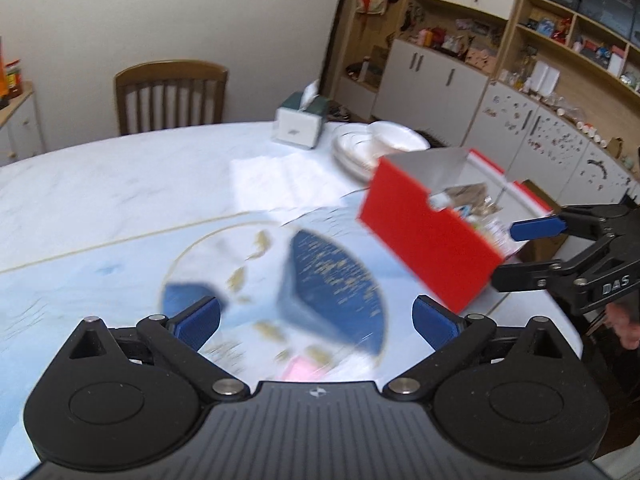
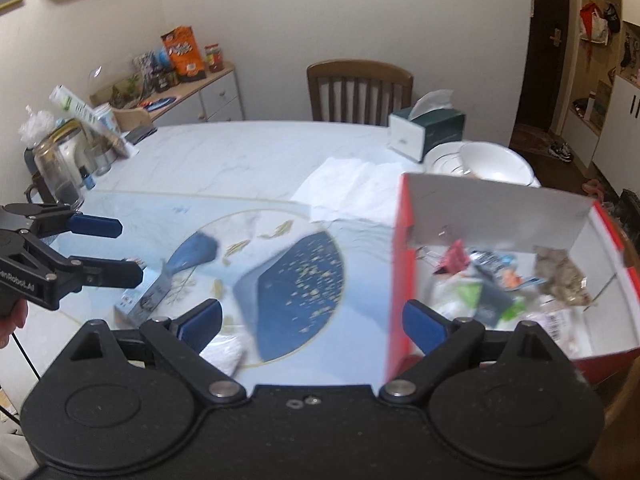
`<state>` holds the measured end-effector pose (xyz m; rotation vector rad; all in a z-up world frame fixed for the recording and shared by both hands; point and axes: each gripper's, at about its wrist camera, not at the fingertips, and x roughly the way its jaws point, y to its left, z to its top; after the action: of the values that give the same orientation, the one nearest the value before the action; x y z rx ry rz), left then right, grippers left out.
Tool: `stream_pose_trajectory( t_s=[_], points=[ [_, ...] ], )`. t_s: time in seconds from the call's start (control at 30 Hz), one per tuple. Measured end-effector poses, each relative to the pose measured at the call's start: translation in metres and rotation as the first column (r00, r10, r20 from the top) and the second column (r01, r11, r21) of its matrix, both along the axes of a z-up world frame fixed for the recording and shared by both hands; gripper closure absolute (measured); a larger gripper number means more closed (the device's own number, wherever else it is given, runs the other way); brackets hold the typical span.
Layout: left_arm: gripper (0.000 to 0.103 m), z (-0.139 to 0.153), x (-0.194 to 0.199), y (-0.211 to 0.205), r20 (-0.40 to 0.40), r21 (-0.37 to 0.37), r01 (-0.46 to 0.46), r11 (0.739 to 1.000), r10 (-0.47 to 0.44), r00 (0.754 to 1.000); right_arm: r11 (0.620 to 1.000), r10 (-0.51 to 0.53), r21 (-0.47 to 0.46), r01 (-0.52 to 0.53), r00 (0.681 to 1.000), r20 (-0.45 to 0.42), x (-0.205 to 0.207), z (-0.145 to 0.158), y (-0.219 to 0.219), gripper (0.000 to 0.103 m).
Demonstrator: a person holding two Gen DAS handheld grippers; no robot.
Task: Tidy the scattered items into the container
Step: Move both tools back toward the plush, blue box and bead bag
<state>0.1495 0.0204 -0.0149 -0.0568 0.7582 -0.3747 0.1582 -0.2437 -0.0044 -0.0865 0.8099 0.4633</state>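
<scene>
Left wrist view: the left tongs [image 1: 316,318] gape wide, empty, above the worktop [image 1: 120,200]; the red box [image 1: 424,236] sits right.

Right wrist view: the right tongs [image 2: 312,320] gape wide, empty; a small carton [image 2: 146,300] lies left, outside the box [image 2: 400,264].

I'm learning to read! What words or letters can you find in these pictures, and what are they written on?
"DAS" on the right gripper, white letters on its black arm.
"enRobot.AI" on the left gripper, cut off at the picture's edge.
The orange snack bag, the tissue box and the packets inside the red box carry print, but it is too small or blurred to read.
</scene>
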Motion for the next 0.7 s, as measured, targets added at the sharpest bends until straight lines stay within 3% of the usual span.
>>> stream_pose_trajectory(
  t_s=[0.37, 0.7],
  points=[
    [0.000, -0.027, -0.006, 0.064, -0.027, 0.021, -0.077, 0.997, 0.077, 0.997, 1.000, -0.006, -0.022, 0.005, 0.999, -0.041, -0.012, -0.033, 0.055, 0.006],
    [0.000, -0.060, 0.000, 0.097, -0.048, 0.099, -0.097, 0.990, 0.102, 0.994, 0.997, -0.020, -0.074, 0.013, 0.995, -0.096, -0.008, -0.070, 0.092, 0.006]
  ],
)
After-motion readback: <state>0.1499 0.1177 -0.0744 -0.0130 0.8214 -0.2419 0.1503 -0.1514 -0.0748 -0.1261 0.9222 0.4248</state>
